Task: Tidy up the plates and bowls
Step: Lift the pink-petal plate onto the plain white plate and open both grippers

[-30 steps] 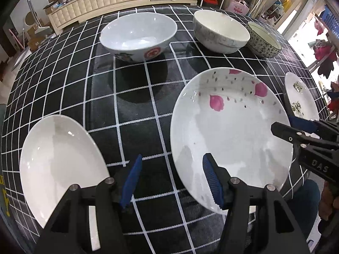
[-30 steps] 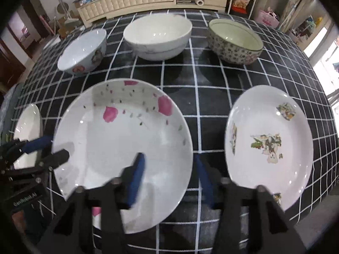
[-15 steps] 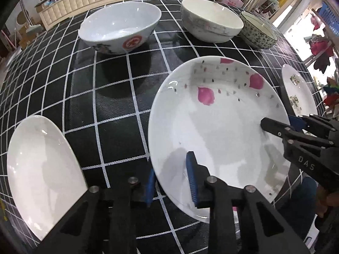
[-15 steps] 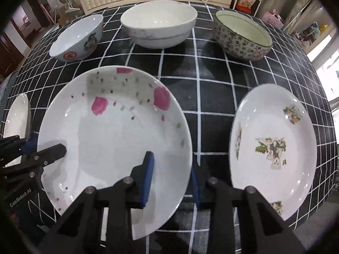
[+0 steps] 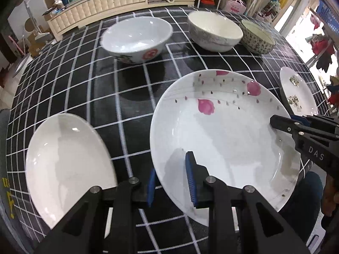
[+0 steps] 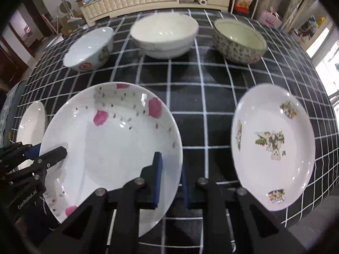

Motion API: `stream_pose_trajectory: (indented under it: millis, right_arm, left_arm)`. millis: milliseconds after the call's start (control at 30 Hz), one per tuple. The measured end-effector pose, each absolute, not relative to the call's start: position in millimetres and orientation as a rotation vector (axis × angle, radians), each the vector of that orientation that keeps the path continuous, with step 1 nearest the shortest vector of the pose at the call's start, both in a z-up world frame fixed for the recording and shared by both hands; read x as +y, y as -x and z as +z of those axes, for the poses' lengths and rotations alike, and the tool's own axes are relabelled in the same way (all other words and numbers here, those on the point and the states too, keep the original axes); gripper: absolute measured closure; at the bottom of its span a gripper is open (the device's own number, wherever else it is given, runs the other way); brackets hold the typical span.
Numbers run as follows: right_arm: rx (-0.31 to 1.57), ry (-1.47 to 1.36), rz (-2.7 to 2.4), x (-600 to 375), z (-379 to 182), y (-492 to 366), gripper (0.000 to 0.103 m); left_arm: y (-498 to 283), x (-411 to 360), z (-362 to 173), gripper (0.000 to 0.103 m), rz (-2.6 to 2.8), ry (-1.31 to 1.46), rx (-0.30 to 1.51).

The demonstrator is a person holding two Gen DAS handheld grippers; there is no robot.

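A white plate with pink flowers (image 5: 222,131) (image 6: 110,144) lies on the black checked tablecloth (image 5: 131,97), held between both grippers. My left gripper (image 5: 170,165) is shut on its left rim, one blue pad inside the plate and one outside. My right gripper (image 6: 170,163) straddles the right rim and its jaws are closing, with the pads against the rim. Each gripper also shows in the other's view: the right gripper (image 5: 284,119), the left gripper (image 6: 45,151).
A plain white plate (image 5: 65,160) sits to the left, a plate with printed pictures (image 6: 273,144) to the right. Behind stand a white bowl with a red mark (image 5: 135,38), a large white bowl (image 6: 165,36) and a speckled bowl (image 6: 239,40). A cream cabinet (image 6: 131,0) stands beyond the table.
Both grippers went from open beside the flowered plate to closed on its opposite rims. The other dishes have not moved.
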State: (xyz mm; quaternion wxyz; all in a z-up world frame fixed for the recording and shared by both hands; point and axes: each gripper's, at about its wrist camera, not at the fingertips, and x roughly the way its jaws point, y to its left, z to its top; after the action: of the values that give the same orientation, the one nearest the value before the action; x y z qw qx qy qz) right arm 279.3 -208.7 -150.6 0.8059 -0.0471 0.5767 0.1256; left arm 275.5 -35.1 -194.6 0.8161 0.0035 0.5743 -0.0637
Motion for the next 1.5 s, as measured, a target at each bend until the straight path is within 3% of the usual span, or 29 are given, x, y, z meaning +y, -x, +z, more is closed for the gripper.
stream_pose_trajectory:
  millis: [533, 1500]
  right_arm:
    - [1.171, 0.164, 0.49, -84, -125, -260, 0.085]
    - [1.214, 0.297, 0.543, 4, -166, -254, 0.086]
  left_arm:
    - [-218, 82, -154, 0.08, 0.081, 0.034, 1.173]
    - [-199, 169, -198, 0.083, 0.207, 0.123, 1.245]
